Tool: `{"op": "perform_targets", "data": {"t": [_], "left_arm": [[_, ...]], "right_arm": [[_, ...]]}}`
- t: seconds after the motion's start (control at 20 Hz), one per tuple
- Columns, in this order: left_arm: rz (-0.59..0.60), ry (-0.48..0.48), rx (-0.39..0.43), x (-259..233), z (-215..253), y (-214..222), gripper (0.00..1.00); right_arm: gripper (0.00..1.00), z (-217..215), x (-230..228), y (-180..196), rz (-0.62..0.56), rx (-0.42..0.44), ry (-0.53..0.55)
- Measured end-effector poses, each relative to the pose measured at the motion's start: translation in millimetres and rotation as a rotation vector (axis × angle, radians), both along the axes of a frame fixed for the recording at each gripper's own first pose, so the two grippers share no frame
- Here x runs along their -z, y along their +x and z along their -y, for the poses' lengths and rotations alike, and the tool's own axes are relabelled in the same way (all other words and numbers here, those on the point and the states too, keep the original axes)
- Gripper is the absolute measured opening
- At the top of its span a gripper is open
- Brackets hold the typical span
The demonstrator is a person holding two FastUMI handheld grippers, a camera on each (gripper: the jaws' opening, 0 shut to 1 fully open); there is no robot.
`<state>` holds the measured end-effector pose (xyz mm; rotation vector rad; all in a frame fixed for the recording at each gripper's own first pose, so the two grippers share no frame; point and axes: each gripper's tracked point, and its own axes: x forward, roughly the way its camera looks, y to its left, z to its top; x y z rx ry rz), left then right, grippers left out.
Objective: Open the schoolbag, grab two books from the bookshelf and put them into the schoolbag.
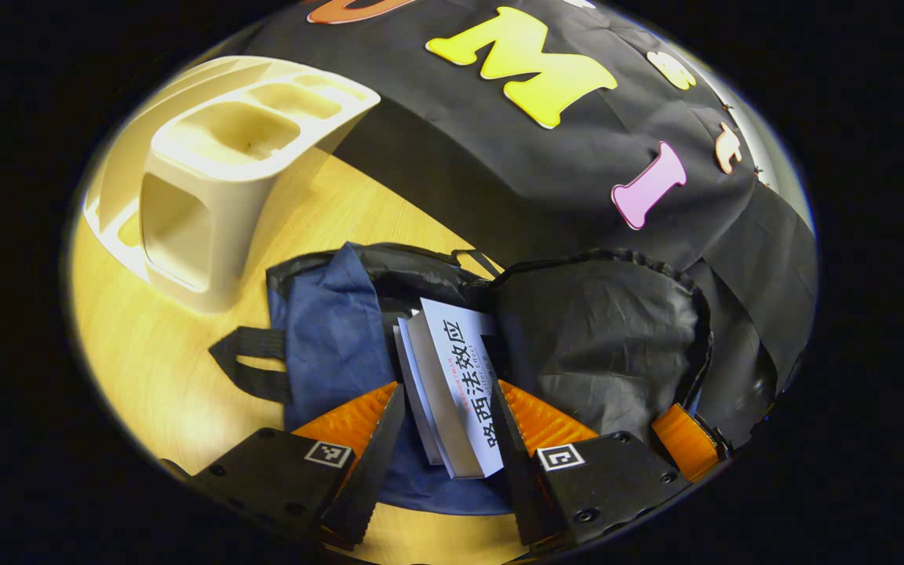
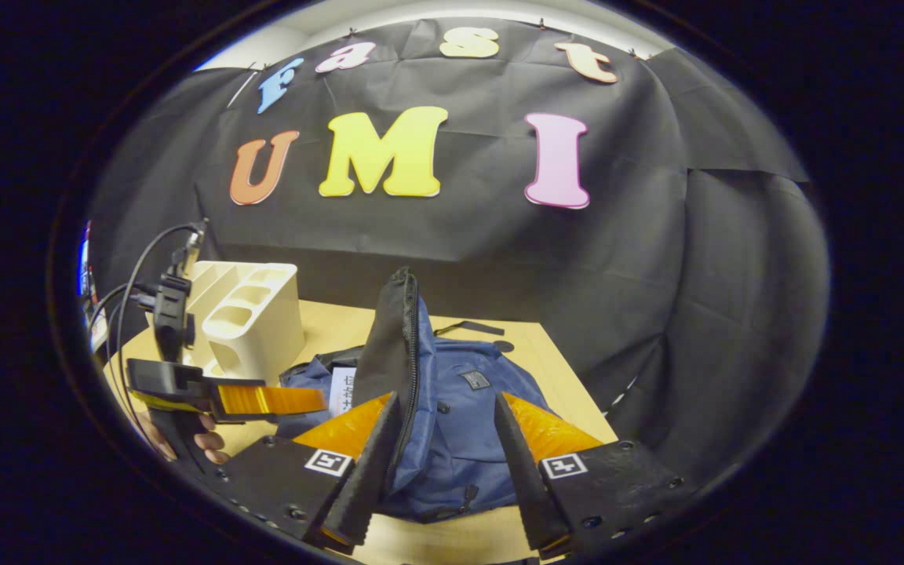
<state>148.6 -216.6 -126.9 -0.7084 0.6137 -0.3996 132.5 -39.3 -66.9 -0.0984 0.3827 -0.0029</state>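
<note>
The blue schoolbag [image 1: 326, 337] lies open on the wooden table [image 1: 146, 369], its black-lined flap [image 1: 601, 337] folded back. Two white books [image 1: 452, 377] stand tilted in the bag's mouth, and my left gripper [image 1: 448, 384] is shut on them, one finger on each side. In the right gripper view, the schoolbag [image 2: 468, 424] lies under my right gripper [image 2: 446, 399], which is open. The flap's zipped edge [image 2: 397, 329] rises along the inner side of its left finger. The left gripper [image 2: 315, 402] reaches in from the left, held by a hand [image 2: 209, 447].
A cream bookshelf [image 1: 216, 180] with hollow compartments stands on the table left of the bag; it is also behind the left gripper as the bookshelf [image 2: 252, 322]. Black cables [image 2: 146, 259] hang above that gripper. The black cloth wall closes the back and right.
</note>
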Motion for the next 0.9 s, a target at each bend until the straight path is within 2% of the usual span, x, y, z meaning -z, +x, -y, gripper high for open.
{"op": "perform_targets", "data": {"t": [0.2, 0.25, 0.4, 0.75, 0.9], "left_arm": [[0.063, 0.059, -0.024, -8, -26, -13, 0.71], [0.07, 0.071, -0.034, -7, -34, -17, 0.71], [0.093, 0.106, -0.077, -12, -60, -30, 0.71], [0.16, 0.338, -0.238, -12, -142, -62, 0.71], [0.201, 0.404, -0.261, -23, -160, -85, 0.71]], "right_arm": [[0.84, -4, 2, -16, 0.015, 0.032, 0.018], [0.78, -4, 5, -20, 0.011, 0.042, 0.015], [0.78, -11, 0, -32, 0.014, 0.055, 0.011], [0.79, -27, -25, -76, 0.139, 0.024, 0.037], [0.78, -20, -37, -98, 0.204, 0.035, 0.065]]}}
